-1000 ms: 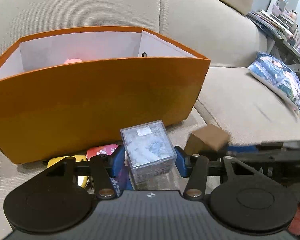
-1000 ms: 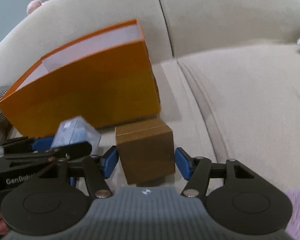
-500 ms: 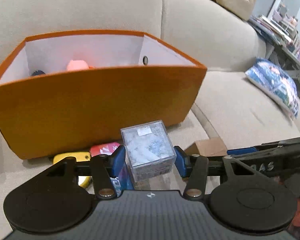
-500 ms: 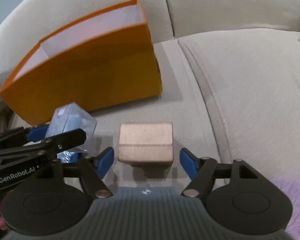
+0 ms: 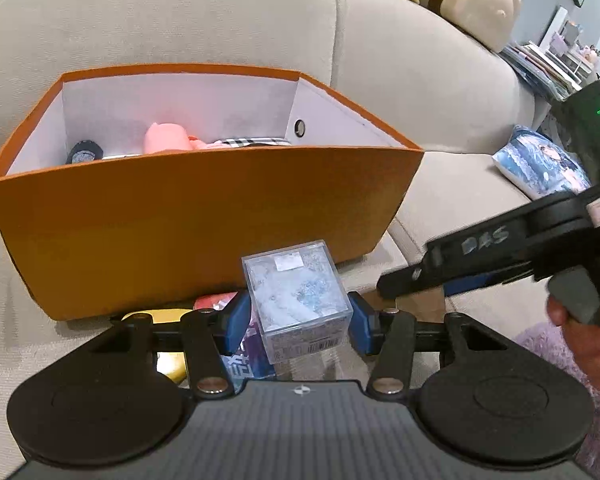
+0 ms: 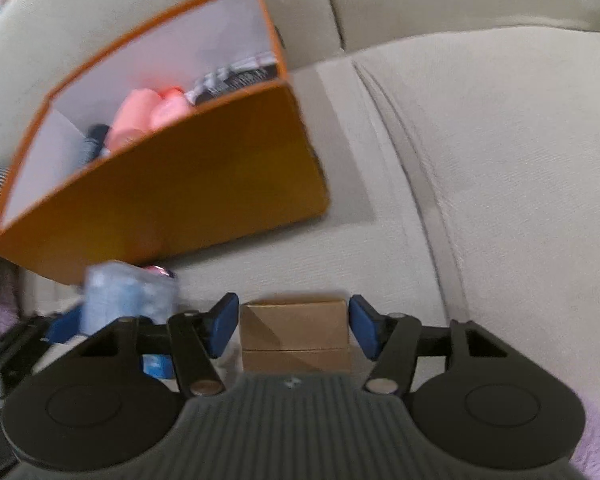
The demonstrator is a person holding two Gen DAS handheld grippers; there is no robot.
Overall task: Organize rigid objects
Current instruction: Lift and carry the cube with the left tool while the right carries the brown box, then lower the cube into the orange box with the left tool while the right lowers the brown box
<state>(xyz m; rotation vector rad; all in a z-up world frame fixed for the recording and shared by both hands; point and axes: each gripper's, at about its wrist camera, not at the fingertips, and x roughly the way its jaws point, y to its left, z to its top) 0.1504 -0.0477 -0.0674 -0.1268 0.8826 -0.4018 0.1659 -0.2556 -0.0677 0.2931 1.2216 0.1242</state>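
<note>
Jaws of the left gripper (image 5: 298, 320) press on both sides of a clear plastic cube (image 5: 296, 298), gripping it at lower centre of the left wrist frame, in front of the orange box (image 5: 204, 220) on the sofa (image 6: 480, 160). Jaws of the right gripper (image 6: 294, 330) stand spread, their blue pads beside but apart from a brown cardboard box (image 6: 294, 334) lying on the sofa cushion between them, low in the right wrist frame.
</note>
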